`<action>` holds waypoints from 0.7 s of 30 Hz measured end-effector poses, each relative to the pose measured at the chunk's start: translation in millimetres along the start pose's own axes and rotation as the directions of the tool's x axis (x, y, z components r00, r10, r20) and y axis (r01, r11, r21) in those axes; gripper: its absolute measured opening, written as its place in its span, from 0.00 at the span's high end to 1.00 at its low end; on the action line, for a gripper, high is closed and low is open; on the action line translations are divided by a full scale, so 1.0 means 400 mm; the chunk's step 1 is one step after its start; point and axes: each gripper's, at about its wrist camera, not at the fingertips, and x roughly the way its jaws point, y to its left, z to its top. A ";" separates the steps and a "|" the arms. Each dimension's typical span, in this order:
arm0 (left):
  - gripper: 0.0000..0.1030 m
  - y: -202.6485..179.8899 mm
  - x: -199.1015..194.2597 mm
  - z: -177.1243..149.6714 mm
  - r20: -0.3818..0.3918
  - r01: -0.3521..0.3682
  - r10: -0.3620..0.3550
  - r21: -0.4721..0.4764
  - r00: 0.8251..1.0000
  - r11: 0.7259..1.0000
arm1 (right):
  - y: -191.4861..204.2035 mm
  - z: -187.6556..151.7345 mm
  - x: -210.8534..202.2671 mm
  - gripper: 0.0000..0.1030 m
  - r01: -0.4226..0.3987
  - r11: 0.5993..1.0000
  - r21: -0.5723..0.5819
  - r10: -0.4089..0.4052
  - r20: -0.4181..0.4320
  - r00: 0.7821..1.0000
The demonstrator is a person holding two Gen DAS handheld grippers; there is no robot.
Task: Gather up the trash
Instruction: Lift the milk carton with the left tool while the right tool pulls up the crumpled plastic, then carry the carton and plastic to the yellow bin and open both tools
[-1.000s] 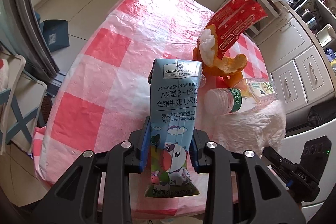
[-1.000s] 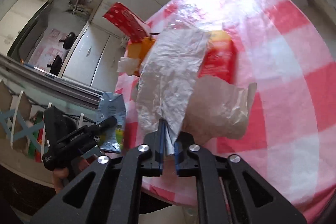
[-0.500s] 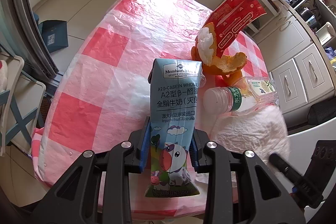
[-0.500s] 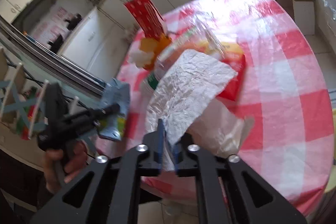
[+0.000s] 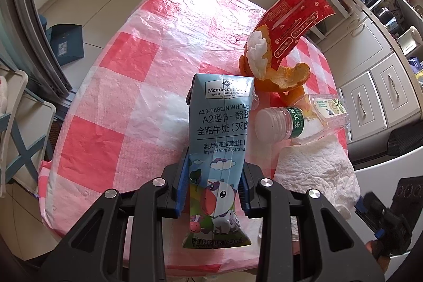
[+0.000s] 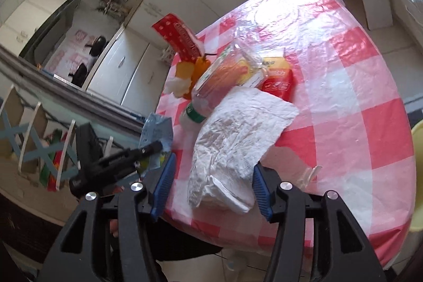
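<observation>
Right gripper (image 6: 211,186) jaws just opened, up from a near-pinch on the white paper towel (image 6: 238,139) – now standing wide, blue pads clear of the towel on both sides. Towel dropped, lying crumpled on the checked tablecloth (image 6: 357,107) between and just ahead of the open fingers, near table edge. Left gripper (image 5: 215,184) unchanged – clamped on the blue milk carton (image 5: 220,128), pads pressing both sides of its lower half, carton upright between fingers, lifted off the table. Just ahead-right of left gripper: clear plastic bottle (image 5: 293,120) on its side, white cap toward the gripper. Beyond bottle: orange peel (image 5: 280,75) with white tissue tucked in, red wrapper (image 5: 296,23) sticking up behind it. Red-yellow box (image 6: 277,78) beyond the towel, far from right fingers, partly under a clear bag – bag contents unclear.
</observation>
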 end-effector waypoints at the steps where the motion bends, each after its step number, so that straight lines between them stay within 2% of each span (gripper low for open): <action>1: 0.71 -0.001 0.000 0.000 0.000 0.000 0.000 0.000 1.000 1.000 | -0.005 0.002 0.009 0.54 0.002 1.000 0.019 -0.002 0.010 1.000; 2: 0.71 -0.001 0.000 0.000 0.000 -0.001 0.001 0.002 1.000 1.000 | -0.007 0.003 0.018 0.61 0.004 1.000 0.025 -0.005 0.014 1.000; 4: 0.71 -0.002 0.002 -0.001 -0.001 -0.004 0.004 0.005 1.000 1.000 | -0.004 0.006 0.031 0.89 0.009 1.000 0.020 -0.009 0.016 1.000; 6: 0.71 -0.004 0.004 -0.003 0.001 -0.006 0.006 0.012 1.000 1.000 | 0.015 0.004 0.033 0.96 0.005 1.000 -0.008 -0.005 0.044 0.999; 10: 0.71 -0.011 -0.010 -0.005 0.025 -0.006 0.005 0.030 1.000 1.000 | 0.057 0.008 -0.008 0.98 -0.074 0.994 -0.075 0.083 0.123 0.989; 13: 0.71 -0.019 -0.036 -0.005 0.067 -0.018 0.015 0.046 0.998 0.999 | 0.079 0.007 -0.046 0.98 -0.162 0.979 -0.125 0.182 0.168 0.969; 17: 0.71 -0.028 -0.061 -0.003 0.110 -0.027 0.020 0.061 0.994 0.998 | 0.095 0.007 -0.079 0.98 -0.232 0.960 -0.159 0.262 0.205 0.943; 21: 0.71 -0.029 -0.097 -0.002 0.171 0.020 -0.030 0.058 0.985 0.998 | 0.097 0.014 -0.109 0.98 -0.285 0.945 -0.164 0.318 0.242 0.917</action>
